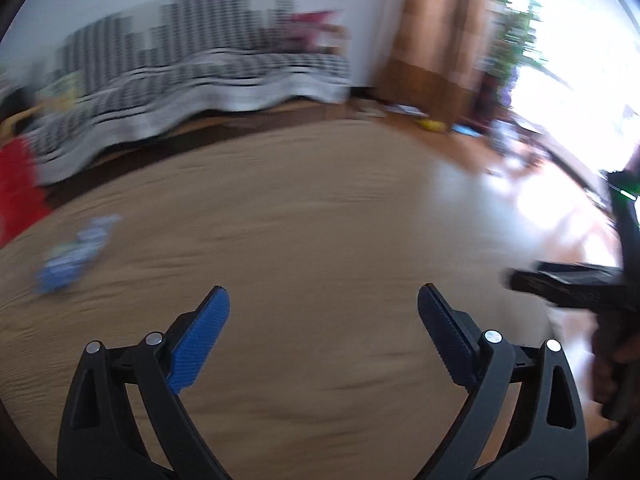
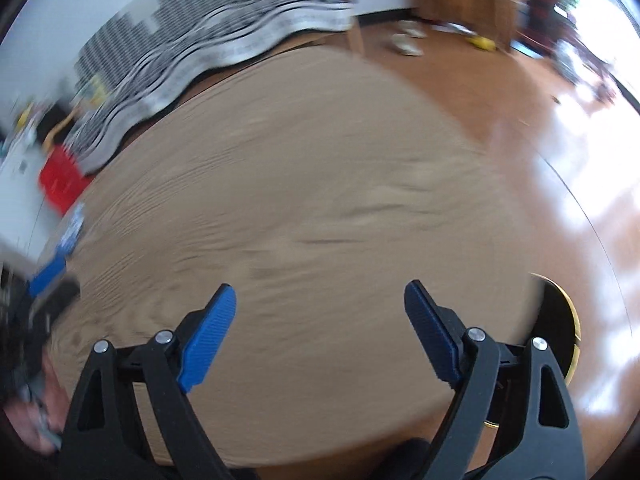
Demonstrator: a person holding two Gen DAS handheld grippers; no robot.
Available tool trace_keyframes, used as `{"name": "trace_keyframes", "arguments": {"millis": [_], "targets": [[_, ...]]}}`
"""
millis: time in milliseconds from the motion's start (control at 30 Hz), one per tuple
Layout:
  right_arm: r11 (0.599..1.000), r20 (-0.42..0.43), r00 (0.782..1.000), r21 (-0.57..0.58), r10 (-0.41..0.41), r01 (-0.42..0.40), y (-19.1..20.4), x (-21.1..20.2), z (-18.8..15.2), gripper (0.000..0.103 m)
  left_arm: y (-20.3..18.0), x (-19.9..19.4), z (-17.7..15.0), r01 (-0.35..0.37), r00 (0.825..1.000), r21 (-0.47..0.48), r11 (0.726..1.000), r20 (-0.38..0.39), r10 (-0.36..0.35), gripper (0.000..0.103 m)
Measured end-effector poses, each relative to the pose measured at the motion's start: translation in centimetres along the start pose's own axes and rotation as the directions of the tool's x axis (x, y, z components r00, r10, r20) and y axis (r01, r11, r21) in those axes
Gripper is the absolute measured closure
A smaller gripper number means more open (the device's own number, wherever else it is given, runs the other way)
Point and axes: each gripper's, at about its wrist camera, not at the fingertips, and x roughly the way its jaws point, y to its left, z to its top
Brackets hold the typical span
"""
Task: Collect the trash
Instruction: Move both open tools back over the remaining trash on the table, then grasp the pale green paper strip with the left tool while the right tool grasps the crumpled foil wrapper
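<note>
A tan rug (image 1: 320, 220) covers a glossy wood floor (image 2: 520, 100). A black-and-white patterned sofa (image 1: 200, 80) stands against a white wall (image 1: 360, 0). Bright window (image 1: 568, 20) light glares across the floor.

A home living room: tan carpet (image 2: 320, 200) spread over glossy wooden floor (image 2: 520, 100), black-and-white checked throw (image 1: 224, 80) draped on a far-left sofa, tall brown wooden cabinet (image 1: 440, 32) far right, green houseplant (image 1: 516, 36) beside bright window.
</note>
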Motion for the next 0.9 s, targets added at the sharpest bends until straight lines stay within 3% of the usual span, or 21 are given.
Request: {"name": "trace_keyframes", "arguments": {"millis": [100,167,300,433,667,800,900], "targets": [[0.996,-0.035,0.999,-0.084,0.039,-0.042,5.9,2.2,0.4,0.02,8.2,-0.5,-0.6,-0.149,0.989,-0.079,0.986,0.002,0.15,0.011],[0.989,-0.055,0.995,-0.122,0.081,-0.087,9.3,3.5,0.6,0.02,13.6,-0.8,-1.1,-0.248,0.969,-0.127,0.96,-0.009,0.249,0.011],[0.965,-0.12,0.972,-0.148,0.2,-0.217,16.4,6.2,1.0,0.02,20.7,-1.3,-2.0,-0.345,0.938,-0.225,0.911,-0.047,0.344,0.011],[0.938,-0.168,0.938,-0.125,0.302,-0.324,23.3,8.9,2.1,0.02,23.8,-2.2,-3.2,-0.348,0.937,-0.263,0.9,-0.058,0.346,0.011],[0.907,-0.236,0.906,-0.152,0.352,-0.393,37.1,13.5,4.9,0.02,25.5,-3.1,-5.3,-0.355,0.935,-0.221,0.908,-0.072,0.348,0.011],[0.911,-0.257,0.905,-0.149,0.339,-0.383,41.6,15.5,6.4,0.02,26.7,-2.7,-5.6,-0.364,0.931,-0.23,0.903,-0.074,0.357,0.011],[0.915,-0.282,0.897,-0.124,0.339,-0.385,43.1,16.8,7.1,0.028,28.0,-2.5,-6.0,-0.364,0.931,-0.266,0.893,-0.089,0.353,0.011]]}}
